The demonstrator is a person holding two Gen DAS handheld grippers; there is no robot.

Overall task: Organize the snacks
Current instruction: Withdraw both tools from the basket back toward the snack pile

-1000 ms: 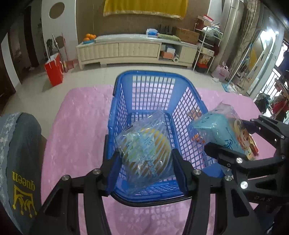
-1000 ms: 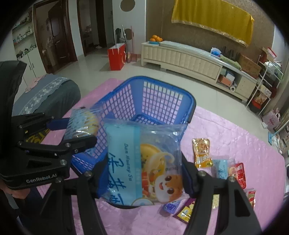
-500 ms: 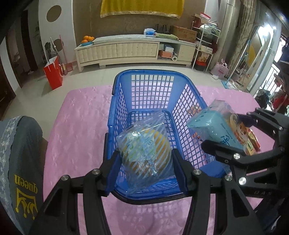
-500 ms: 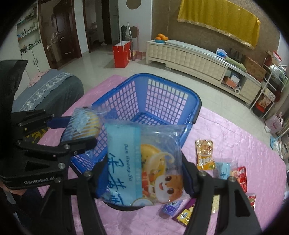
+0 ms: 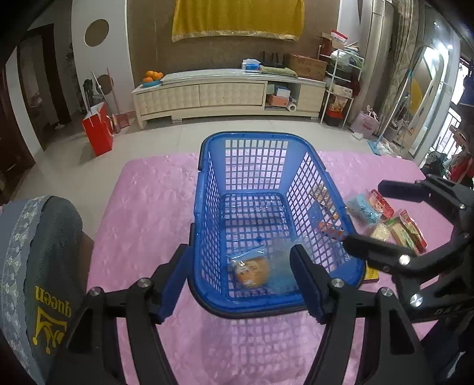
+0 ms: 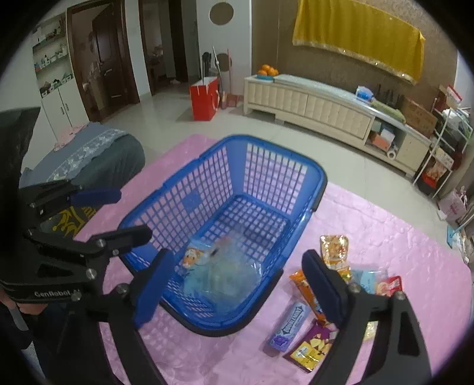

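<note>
left hand-held gripper (image 5: 238,280): jaws just opened, nothing between | right hand-held gripper (image 6: 237,285): jaws just opened wide, empty | two clear plastic snack packets (image 5: 260,268): in blue plastic lattice basket (image 5: 204,189) below both, near end | loose wrapped snacks (image 6: 308,311): right of right hand-held gripper, uncollected on pink quilted cover (image 5: 148,207)

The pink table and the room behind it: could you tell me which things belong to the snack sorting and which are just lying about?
Belongs to the job:
blue basket
two bagged snacks in the basket
loose snack packets on the pink cloth

Just lying about:
red paper bag
oranges
yellow cloth
grey cushion
</note>
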